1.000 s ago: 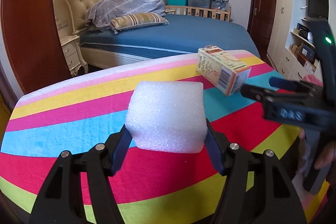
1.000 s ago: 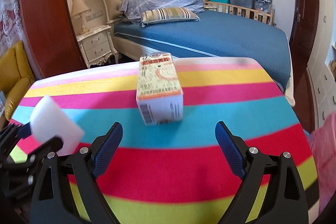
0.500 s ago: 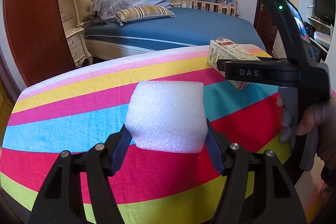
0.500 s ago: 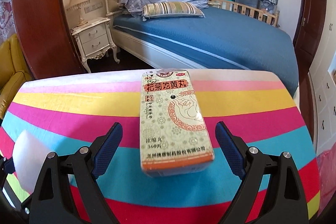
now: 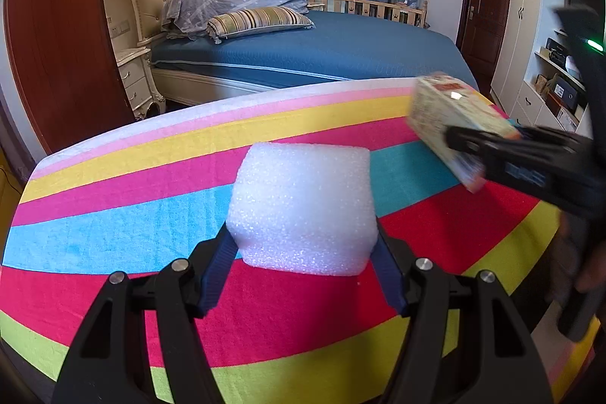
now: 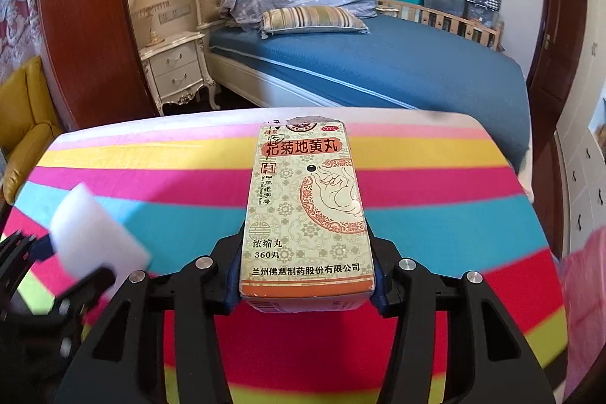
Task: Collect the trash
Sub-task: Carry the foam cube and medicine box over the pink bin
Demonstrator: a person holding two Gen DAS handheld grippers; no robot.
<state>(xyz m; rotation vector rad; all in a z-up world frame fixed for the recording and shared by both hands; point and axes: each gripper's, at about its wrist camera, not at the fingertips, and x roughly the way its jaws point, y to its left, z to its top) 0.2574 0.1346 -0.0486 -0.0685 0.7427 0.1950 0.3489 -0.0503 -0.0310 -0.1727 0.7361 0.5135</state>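
Since a second ago the right gripper [image 6: 307,281] has advanced and its jaws are closing around the printed cardboard medicine box [image 6: 305,211] near the striped tablecloth's [image 6: 435,237] far edge. Left gripper [image 5: 303,265] clamps a grainy white foam block [image 5: 303,207] (squashy, light). Next: lift both, find a bin.
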